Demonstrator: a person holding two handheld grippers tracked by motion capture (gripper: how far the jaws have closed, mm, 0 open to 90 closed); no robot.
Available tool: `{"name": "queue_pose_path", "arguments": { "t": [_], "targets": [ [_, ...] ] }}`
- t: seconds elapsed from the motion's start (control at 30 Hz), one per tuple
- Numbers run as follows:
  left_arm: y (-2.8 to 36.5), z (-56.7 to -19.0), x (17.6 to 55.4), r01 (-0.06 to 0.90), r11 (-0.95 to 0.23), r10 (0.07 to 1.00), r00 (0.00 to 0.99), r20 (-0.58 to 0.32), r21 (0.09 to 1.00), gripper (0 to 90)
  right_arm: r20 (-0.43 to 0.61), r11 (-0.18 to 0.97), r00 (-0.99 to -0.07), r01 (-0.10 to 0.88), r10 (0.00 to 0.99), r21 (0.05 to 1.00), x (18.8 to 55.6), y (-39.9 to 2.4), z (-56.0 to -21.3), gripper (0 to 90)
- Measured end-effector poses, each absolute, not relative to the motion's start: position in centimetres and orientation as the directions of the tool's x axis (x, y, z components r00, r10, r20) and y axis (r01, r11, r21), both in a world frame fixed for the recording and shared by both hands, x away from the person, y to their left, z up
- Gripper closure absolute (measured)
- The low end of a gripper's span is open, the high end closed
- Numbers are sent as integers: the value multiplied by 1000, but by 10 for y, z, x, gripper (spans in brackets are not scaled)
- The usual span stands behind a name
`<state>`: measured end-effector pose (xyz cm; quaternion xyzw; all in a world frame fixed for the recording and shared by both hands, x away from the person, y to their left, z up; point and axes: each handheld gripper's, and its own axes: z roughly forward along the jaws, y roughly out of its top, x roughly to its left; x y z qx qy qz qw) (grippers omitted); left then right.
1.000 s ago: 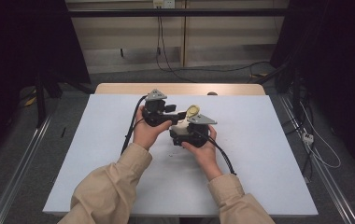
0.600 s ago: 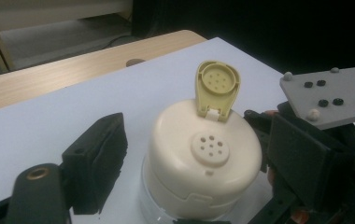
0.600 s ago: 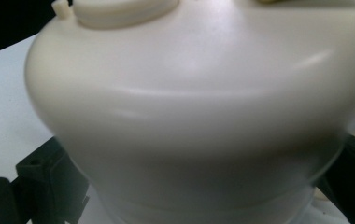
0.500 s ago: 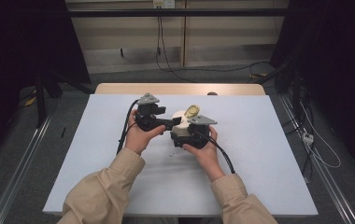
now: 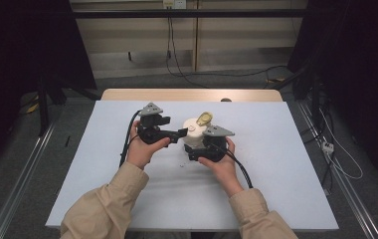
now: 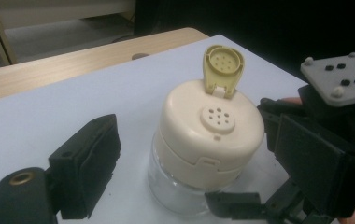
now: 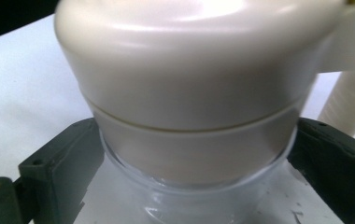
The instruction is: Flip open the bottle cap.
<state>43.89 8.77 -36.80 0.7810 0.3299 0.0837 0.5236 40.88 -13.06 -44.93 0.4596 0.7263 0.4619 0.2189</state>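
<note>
Glass jar (image 6: 185, 186), clear, round, under smooth cream plastic cap (image 6: 210, 130); yellow flip lid (image 6: 223, 65) upright, sifter holes exposed. Right gripper (image 7: 189, 186) pinches the glass just below the cap. Left gripper (image 6: 166, 158) spread, jar between its jaws, untouched.

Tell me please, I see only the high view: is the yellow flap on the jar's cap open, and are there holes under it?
Observer: Yes. In the left gripper view the yellow flap stands up, and the cream cap shows a round patch of small holes below it.
Operator: Does the right gripper really hold the jar?
Observer: In the right gripper view its jaws sit against both sides of the clear glass jar, just under the cap.
Operator: And the left gripper?
Observer: Open. The left gripper has one jaw beside the jar with a gap, not touching.
</note>
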Motion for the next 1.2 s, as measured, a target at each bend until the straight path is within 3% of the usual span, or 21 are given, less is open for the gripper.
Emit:
{"name": "queue_pose_path", "arguments": {
  "t": [0.73,1.2],
  "targets": [
    [130,-387,418,424,-247,592,778,-211,871,75,58,188,-509,418,859,889,376,-167,-442,62],
    [153,-403,405,432,-254,598,773,-211,865,72,84,152,-496,417,864,896,358,-193,-440,60]
  ]
}}
